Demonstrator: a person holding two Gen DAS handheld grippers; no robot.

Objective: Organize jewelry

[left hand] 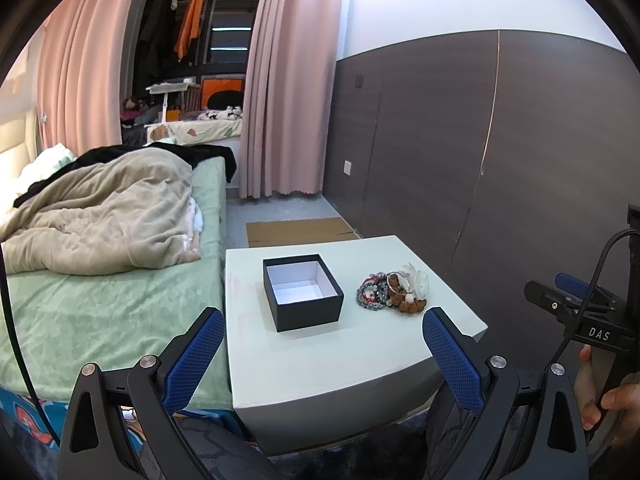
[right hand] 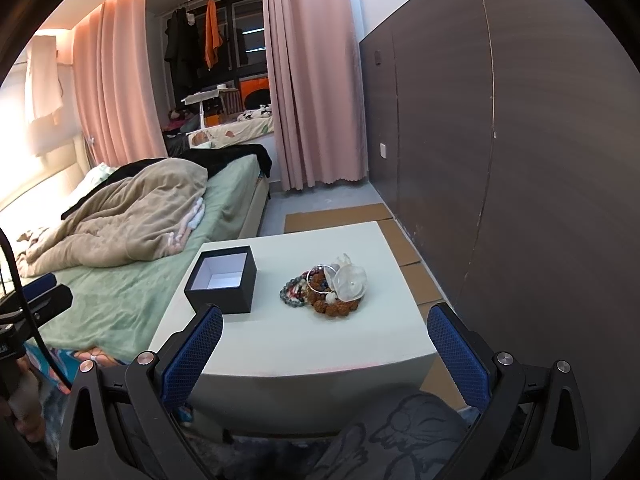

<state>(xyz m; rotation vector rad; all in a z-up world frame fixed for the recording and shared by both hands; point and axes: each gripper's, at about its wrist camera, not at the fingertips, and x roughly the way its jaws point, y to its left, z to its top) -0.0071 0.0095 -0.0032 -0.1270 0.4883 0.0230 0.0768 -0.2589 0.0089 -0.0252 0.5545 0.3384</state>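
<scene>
An open black box (left hand: 303, 293) with a white inside stands empty on a white table (left hand: 320, 360). It also shows in the right wrist view (right hand: 222, 280). A pile of jewelry (left hand: 394, 288) lies to its right: bead bracelets, a brown bead string and a white flower piece (right hand: 350, 282). My left gripper (left hand: 323, 320) is open and empty, held back over the table's near edge. My right gripper (right hand: 325, 320) is open and empty, also short of the pile.
A bed (left hand: 100, 292) with a green sheet and beige blanket touches the table's left side. A dark panelled wall (left hand: 500, 152) runs along the right. Flat cardboard (right hand: 340, 212) lies on the floor behind the table. Pink curtains (left hand: 288, 80) hang at the back.
</scene>
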